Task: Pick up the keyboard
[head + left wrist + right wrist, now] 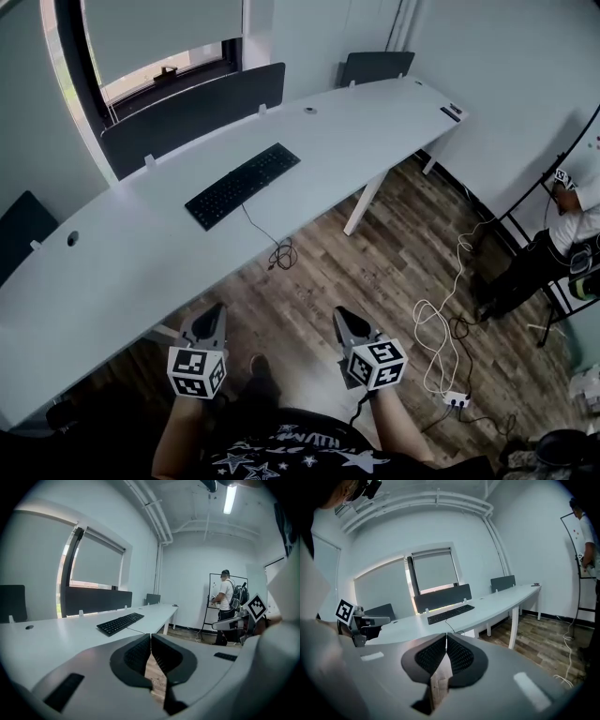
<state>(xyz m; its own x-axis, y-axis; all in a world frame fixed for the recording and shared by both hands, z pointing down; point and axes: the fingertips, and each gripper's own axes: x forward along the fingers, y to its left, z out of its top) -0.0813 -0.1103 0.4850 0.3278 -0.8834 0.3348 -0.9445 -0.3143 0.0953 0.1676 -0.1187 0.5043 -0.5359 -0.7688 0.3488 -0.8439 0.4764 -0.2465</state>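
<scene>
Well short of the desk (394,112), we hold both grippers (208,328) (349,325) pressed together, empty; next, reach the keyboard (242,185) and spread the jaws.

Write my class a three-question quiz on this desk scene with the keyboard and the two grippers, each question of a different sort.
1. True or false: the left gripper is holding the keyboard.
2. Multiple choice: where does the keyboard lie? A, on the floor; B, on the desk; C, on a chair.
3. Fill in the gap: the jaws of the right gripper are ____ (open or shut).

Key
1. False: it is short of the desk, with nothing between its jaws.
2. B.
3. Shut.
</scene>
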